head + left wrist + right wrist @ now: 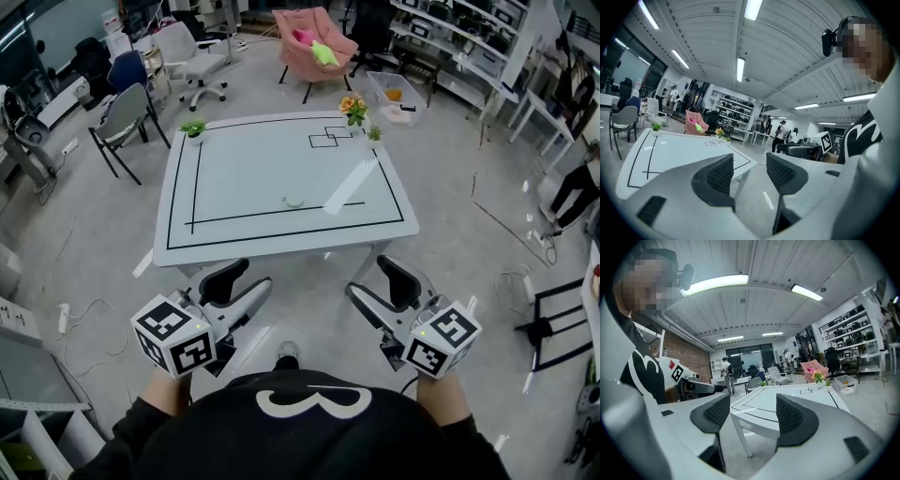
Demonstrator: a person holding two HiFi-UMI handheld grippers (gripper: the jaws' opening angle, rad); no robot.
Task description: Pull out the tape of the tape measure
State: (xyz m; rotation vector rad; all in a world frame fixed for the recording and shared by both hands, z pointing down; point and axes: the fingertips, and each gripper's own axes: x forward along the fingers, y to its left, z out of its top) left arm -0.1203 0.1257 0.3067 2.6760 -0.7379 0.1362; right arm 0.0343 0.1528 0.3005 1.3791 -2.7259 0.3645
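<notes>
A small pale round tape measure (293, 201) lies on the white table (234, 178), inside the black outline near its front line. I stand back from the table's near edge. My left gripper (251, 278) and right gripper (370, 279) are held in front of my body, both well short of the tape measure. In the left gripper view the left gripper (750, 171) stands open with only floor and the table (670, 150) beyond it. The right gripper (752, 413) is likewise open and holds nothing, with the table (787, 401) ahead. The tape measure does not show in either gripper view.
Small potted plants (193, 128) and flowers (353, 108) stand at the table's far corners. Behind it are a pink armchair (314, 47), a grey chair (127, 117) and a storage bin (396, 96). Shelving lines the back right, and a person (574, 192) stands at the right edge.
</notes>
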